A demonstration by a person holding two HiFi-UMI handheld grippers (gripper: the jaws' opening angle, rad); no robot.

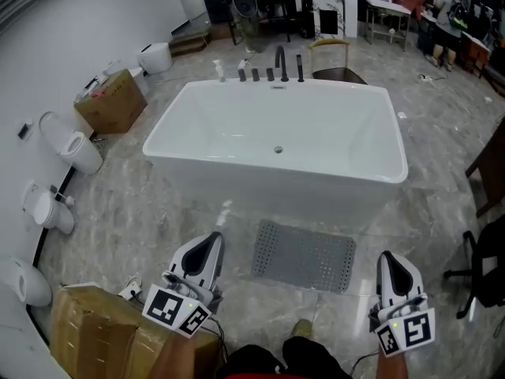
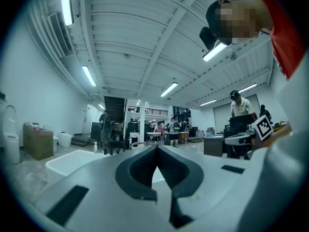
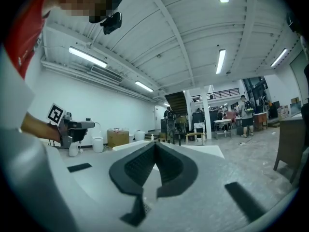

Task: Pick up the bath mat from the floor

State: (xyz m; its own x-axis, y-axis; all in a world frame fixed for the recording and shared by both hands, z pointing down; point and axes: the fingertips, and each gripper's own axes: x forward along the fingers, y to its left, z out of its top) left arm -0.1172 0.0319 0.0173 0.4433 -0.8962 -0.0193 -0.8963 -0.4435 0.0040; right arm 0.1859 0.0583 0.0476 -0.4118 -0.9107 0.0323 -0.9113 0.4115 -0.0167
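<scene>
Nearest, both tools are held low in front of the person, 1 on each side. The left gripper (image 1: 211, 242) has its jaws pressed together with nothing between them. The right gripper (image 1: 388, 259) is the same, tips meeting and empty. Both gripper views look level across the room, so neither tool is aimed at the floor (image 1: 118, 227). A cardboard box (image 1: 95, 330) sits just beside the left gripper.

A little ahead, between the 2 grippers, the bath mat (image 1: 304, 256) lies flat on the marbled floor. Its far long edge runs close to the wall of the bathtub (image 1: 276, 184). The mat is grey, rectangular and dotted with small holes (likely a rubbery non-slip kind).

I judge it light, thin and floppy, and it may cling to the smooth floor. Closed jaws cannot take it, so they must open first. The near edge looks the best hold, pinched at 2 corners, 1 per gripper, so the mat peels up without folding.

Farther off, the white tub stands empty, with dark taps (image 1: 271, 73) on its far rim and a chair (image 1: 335, 61) behind them.
</scene>
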